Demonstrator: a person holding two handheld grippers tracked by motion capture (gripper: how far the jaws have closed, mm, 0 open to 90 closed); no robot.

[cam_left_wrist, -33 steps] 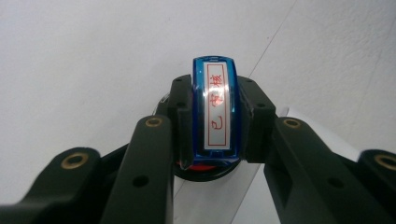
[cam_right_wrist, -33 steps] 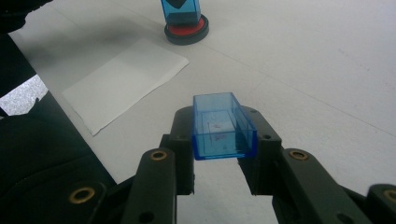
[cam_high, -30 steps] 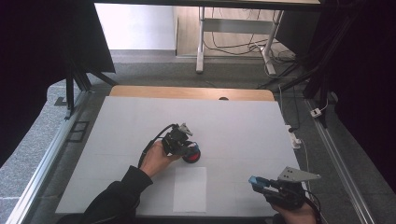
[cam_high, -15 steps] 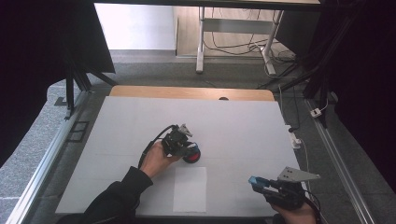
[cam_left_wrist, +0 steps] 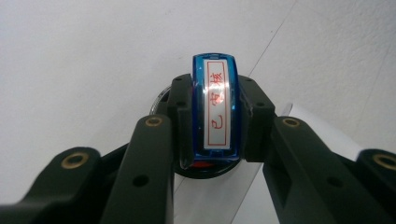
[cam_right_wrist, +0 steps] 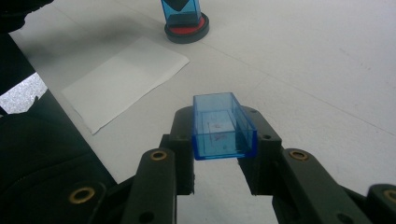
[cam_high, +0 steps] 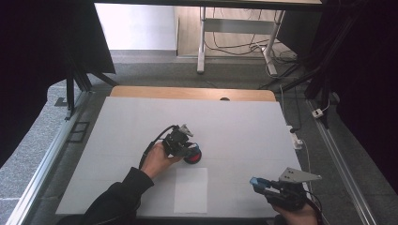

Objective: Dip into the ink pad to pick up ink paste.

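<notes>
The left gripper [cam_left_wrist: 215, 140] pinches a blue stamp [cam_left_wrist: 215, 109] between its jaws, pressing it down onto a round red ink pad [cam_high: 193, 155] near the middle of the white table [cam_high: 244, 126]. The right gripper [cam_right_wrist: 224, 154] sits near the table's front right edge, jaws clamped on the stamp's clear blue cap [cam_right_wrist: 223, 126]. A sheet of paper [cam_high: 191, 190] lies just in front of the pad. If the stamp lifts tilted, the pad could drag along or tip; a slack grip on the smooth plastic might let it twist, smearing ink across the paper
</notes>
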